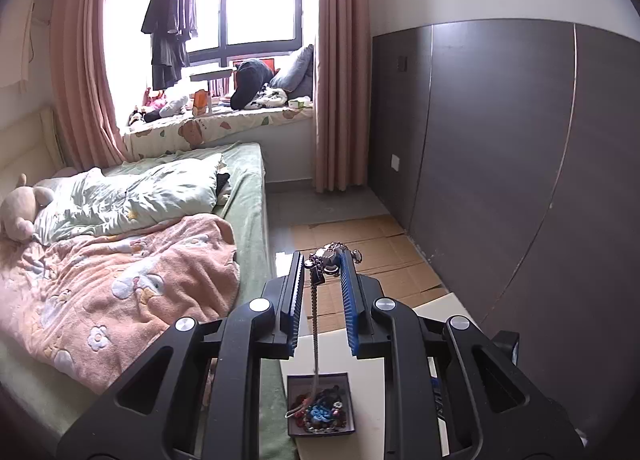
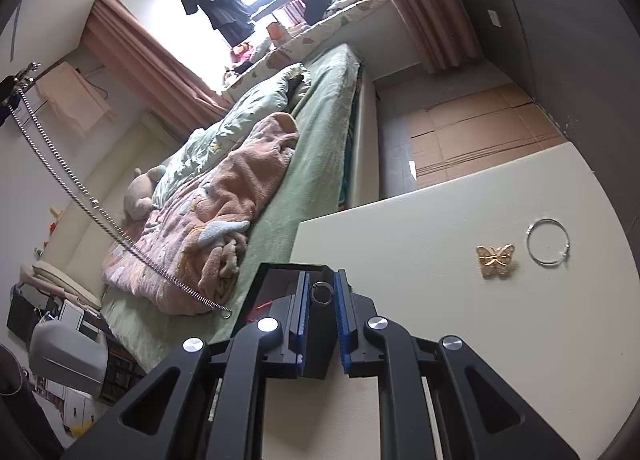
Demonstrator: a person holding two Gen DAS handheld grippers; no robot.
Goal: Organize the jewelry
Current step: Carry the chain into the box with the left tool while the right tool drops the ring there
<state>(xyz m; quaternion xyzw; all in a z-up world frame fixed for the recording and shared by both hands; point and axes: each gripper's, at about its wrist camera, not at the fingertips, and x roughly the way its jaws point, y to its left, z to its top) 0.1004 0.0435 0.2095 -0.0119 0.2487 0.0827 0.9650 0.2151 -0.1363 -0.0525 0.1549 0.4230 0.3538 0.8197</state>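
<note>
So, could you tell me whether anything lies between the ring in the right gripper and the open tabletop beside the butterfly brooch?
Nothing visible does. The right gripper holds the small ring above the black box; the cream tabletop towards the gold butterfly brooch and the thin bangle is bare.

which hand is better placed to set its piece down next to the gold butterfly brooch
Right. The right gripper, holding a small silver ring, hovers over the cream table near the gold butterfly brooch. The left gripper holds a long silver chain dangling above the black jewelry box.
</note>
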